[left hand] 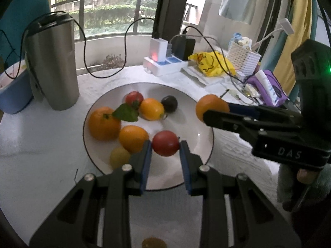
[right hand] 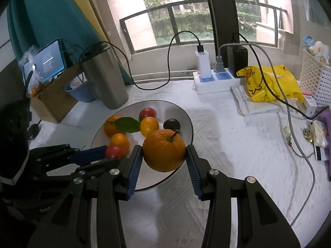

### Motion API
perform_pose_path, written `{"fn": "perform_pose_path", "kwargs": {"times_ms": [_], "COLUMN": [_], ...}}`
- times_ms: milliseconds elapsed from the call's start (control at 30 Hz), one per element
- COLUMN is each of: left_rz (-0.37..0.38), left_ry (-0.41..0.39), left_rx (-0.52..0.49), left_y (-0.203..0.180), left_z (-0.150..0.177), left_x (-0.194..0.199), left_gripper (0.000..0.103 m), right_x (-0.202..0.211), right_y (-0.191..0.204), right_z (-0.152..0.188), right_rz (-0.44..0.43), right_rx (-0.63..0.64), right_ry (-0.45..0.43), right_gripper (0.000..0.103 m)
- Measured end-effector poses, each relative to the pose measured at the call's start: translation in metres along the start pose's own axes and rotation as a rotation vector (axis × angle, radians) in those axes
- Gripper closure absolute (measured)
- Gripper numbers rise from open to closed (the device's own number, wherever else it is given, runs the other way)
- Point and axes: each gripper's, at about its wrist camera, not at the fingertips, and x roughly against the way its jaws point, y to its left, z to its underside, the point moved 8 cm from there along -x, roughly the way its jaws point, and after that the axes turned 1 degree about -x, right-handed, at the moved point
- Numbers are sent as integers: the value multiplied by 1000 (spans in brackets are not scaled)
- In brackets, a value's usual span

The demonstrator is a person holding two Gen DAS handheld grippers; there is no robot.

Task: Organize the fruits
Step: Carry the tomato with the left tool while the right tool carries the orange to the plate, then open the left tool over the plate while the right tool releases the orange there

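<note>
A white plate [left hand: 198, 111] [right hand: 186, 122] on the white table holds several fruits: oranges, a leafy orange [left hand: 104, 123], a red tomato [left hand: 134, 97], a dark plum [left hand: 169, 103] and a yellow fruit [left hand: 119, 157]. My left gripper [left hand: 165, 143] is shut on a red tomato [left hand: 165, 143] [right hand: 115, 152] over the plate's near side. My right gripper [right hand: 164, 154] is shut on an orange [right hand: 164, 150] [left hand: 211, 106] just above the plate's right rim.
A steel tumbler [left hand: 51, 64] and a blue tub [left hand: 12, 88] stand left of the plate. A power strip with chargers [right hand: 215, 80], a yellow bag [right hand: 269, 84], a white basket [right hand: 316, 80] and cables [right hand: 298, 144] crowd the back and right.
</note>
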Motion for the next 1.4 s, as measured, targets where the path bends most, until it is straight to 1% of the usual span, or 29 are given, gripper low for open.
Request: {"fn": "perform_pose_path", "kwargs": {"times_ms": [333, 600, 667, 733, 967, 1400], "left_rz": [13, 13, 14, 12, 4, -11], "left_ry": [41, 56, 54, 52, 35, -13], "left_rx": [-1, 5, 6, 6, -3, -18], "left_y": [0, 1, 1, 1, 1, -4], "left_z": [2, 3, 2, 1, 0, -2], "left_x": [-15, -17, -16, -16, -10, 20], "left_gripper": [75, 74, 73, 73, 71, 71], "right_x": [-19, -28, -28, -28, -20, 2], "right_y": [-7, -7, -8, -10, -12, 5], "right_z": [-1, 0, 0, -1, -2, -5], "right_rz": [21, 30, 27, 38, 60, 57], "right_rx": [5, 10, 2, -4, -9, 9], "right_ry": [13, 15, 15, 11, -2, -35], "right_gripper": [57, 57, 57, 54, 54, 54]}}
